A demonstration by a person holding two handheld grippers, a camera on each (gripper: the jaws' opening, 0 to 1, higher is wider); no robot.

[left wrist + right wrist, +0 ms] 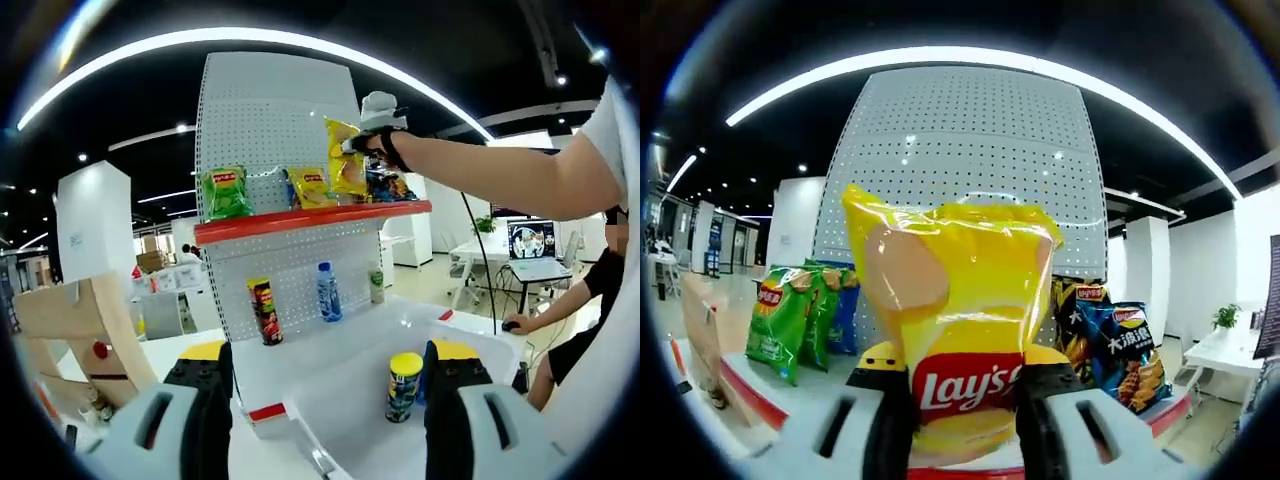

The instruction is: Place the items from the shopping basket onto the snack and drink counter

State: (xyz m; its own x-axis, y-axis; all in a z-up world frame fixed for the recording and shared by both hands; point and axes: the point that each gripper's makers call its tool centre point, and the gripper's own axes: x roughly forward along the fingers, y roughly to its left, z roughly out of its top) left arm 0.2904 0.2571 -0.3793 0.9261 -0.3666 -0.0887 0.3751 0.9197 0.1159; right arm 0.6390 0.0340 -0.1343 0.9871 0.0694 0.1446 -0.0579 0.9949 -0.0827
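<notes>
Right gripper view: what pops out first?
A big yellow Lay's bag, pinched between the right tool jaws before the white pegboard. Green bags sit left of it, a dark blue one right. In the left gripper view, a yellow-lidded can stands on the white counter.

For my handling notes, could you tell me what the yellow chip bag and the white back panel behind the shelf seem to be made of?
Yellow chip bag, held between the right gripper's fingers: thin glossy plastic film, judging by its sheen and creases. White back panel: likely painted metal pegboard, matte, with a regular hole grid.
</notes>
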